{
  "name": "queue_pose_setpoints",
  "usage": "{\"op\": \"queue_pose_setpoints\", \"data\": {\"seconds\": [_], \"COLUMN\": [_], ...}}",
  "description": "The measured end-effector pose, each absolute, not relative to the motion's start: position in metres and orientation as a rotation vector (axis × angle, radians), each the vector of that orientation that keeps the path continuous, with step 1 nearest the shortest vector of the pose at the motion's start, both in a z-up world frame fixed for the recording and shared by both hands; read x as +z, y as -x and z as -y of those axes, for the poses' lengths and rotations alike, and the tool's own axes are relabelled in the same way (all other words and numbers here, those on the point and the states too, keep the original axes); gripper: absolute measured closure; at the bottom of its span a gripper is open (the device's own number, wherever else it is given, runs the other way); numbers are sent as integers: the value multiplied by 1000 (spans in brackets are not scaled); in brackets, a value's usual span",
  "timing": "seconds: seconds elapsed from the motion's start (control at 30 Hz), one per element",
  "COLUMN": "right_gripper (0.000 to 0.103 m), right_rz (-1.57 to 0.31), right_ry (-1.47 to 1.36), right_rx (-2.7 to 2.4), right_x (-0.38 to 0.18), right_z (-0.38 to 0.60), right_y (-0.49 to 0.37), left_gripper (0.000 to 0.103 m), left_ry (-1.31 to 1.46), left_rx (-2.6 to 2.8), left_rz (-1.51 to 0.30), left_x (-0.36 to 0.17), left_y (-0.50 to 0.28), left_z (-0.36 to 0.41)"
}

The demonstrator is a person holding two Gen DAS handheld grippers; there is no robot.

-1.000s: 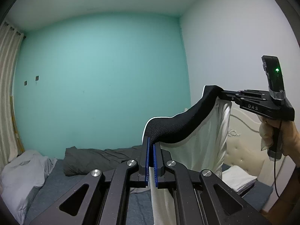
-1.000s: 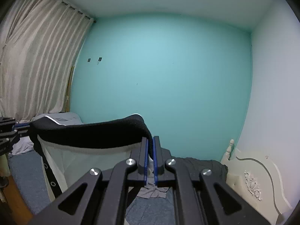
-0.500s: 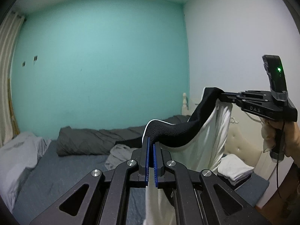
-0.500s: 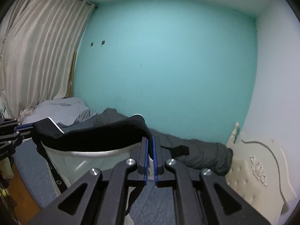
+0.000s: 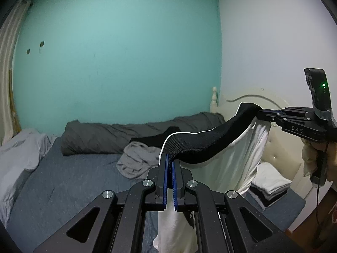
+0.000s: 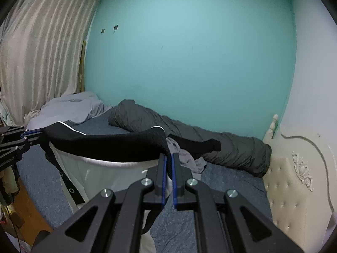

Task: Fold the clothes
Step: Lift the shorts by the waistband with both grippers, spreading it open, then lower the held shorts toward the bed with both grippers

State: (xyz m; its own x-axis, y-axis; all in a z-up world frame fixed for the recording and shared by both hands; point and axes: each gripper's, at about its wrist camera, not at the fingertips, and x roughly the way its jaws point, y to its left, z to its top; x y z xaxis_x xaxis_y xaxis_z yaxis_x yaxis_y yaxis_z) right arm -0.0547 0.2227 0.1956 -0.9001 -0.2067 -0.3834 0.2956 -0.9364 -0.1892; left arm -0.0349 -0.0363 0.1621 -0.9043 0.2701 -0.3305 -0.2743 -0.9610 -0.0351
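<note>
Above bed [image 5: 63,181]: left gripper [image 5: 169,164] and right gripper [image 6: 168,158] both clamped on black waistband [image 5: 202,145] of white garment [image 5: 231,168]; slack band, possible slip during lowering.

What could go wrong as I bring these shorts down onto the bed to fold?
1. The white shorts hang only by the black waistband, pinched by the left gripper and right gripper; a slip drops one side.
2. The crumpled grey garment lies underneath and could get trapped.
</note>
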Motion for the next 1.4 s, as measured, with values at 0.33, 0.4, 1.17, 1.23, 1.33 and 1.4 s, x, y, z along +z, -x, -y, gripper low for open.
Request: {"op": "queue_pose_setpoints", "data": {"seconds": [0.33, 0.4, 1.17, 1.23, 1.33, 1.4], "right_gripper": [99, 99, 99, 99, 99, 99], "right_rz": [-325, -324, -251, -241, -203, -170], "right_ry": [-685, -724, -1143, -1177, -1223, -1249], "right_rx": [-2800, -2801, -2721, -2710, -2694, -2684], "right_x": [147, 132, -90, -114, -148, -171], "right_z": [-225, -226, -249, -249, -250, -252], "right_y": [132, 156, 429, 449, 471, 485], "left_gripper": [100, 100, 100, 100, 100, 100], "left_ry": [666, 702, 1163, 1198, 1255, 1285], "left_rx": [2807, 2803, 2721, 2712, 2697, 2686], "left_rz": [35, 46, 177, 177, 177, 186], "left_x": [102, 86, -155, -174, -205, -226], "left_y": [120, 144, 408, 423, 445, 457], "left_z": [26, 25, 11, 10, 11, 13]}}
